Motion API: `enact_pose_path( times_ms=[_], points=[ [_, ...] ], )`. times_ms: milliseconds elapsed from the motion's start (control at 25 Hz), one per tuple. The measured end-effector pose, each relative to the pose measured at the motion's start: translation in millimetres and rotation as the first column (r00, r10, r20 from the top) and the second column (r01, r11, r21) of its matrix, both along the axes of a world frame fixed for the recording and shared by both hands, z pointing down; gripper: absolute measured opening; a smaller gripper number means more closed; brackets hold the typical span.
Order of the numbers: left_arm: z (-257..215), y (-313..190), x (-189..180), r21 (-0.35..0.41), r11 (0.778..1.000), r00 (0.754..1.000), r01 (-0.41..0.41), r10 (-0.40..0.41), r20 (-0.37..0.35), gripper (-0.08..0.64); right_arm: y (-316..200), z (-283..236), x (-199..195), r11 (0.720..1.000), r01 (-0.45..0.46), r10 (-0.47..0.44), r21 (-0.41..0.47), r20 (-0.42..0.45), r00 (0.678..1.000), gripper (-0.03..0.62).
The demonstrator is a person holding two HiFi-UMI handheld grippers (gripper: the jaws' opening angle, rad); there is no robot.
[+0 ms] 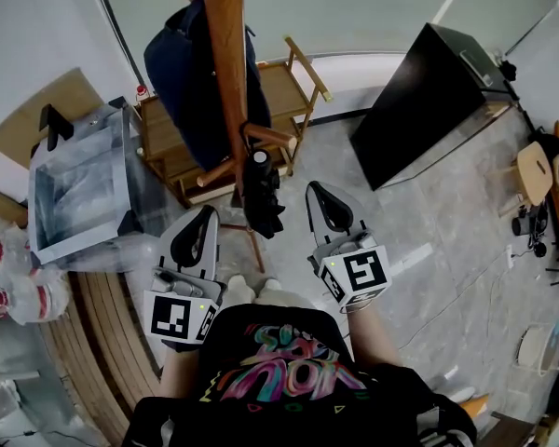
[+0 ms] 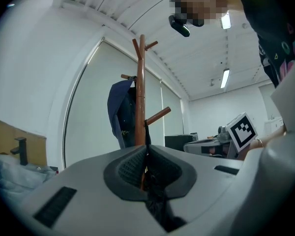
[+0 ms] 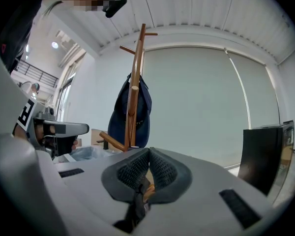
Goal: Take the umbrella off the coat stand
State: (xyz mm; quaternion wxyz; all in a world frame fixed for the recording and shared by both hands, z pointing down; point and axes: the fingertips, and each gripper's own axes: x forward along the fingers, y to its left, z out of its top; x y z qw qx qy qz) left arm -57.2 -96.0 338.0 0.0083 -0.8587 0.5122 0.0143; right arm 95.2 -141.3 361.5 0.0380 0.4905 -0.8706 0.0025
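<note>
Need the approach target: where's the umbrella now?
Head view, centre: the black umbrella hangs from a low peg of the coat stand, just ahead of and between the left gripper and right gripper, neither touching it.

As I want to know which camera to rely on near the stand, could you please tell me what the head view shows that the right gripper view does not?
Only the head view shows the black folded umbrella hanging in full from a lower peg, and the black-and-white marker cube on the right gripper. Only the right gripper view shows the white slatted ceiling and the dark head-mounted camera. Both show the tall wooden coat stand, the dark blue garment hanging on it and the black cabinet.
</note>
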Motion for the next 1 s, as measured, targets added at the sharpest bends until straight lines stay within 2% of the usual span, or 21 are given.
enact_pose_path(
  times_ms=[320, 360, 440, 680, 1000],
  points=[
    [4.1, -6.0, -9.9, -0.007, 1.0, 1.0, -0.002, 0.002, -0.001, 0.032, -5.5, 2.7, -13.6, 0.999, 0.037, -0.037, 0.001, 0.026, 0.999, 0.019],
    [4.8, -6.6, -11.7, -0.009, 1.0, 1.0, 0.0, 0.0, -0.002, 0.032, -5.1, 3.1, -16.2, 0.999, 0.054, -0.053, -0.002, 0.036, 0.998, 0.059],
    [5.8, -7.7, -15.3, -0.011, 1.0, 1.0, 0.006, -0.006, -0.003, 0.032, -4.8, 4.4, -22.0, 0.996, 0.09, -0.09, -0.003, 0.041, 0.995, 0.072],
    [8.5, -9.1, -27.9, -0.016, 0.999, 0.999, 0.034, -0.034, -0.003, 0.032, -7.3, 14.4, -38.6, 0.987, 0.16, -0.158, -0.029, 0.053, 0.986, 0.221],
    [20.1, -10.1, -41.3, -0.044, 0.996, 0.997, 0.072, -0.072, -0.011, 0.032, -16.7, 42.8, -62.5, 0.972, 0.216, -0.212, -0.09, 0.057, 0.976, 0.325]
  ],
)
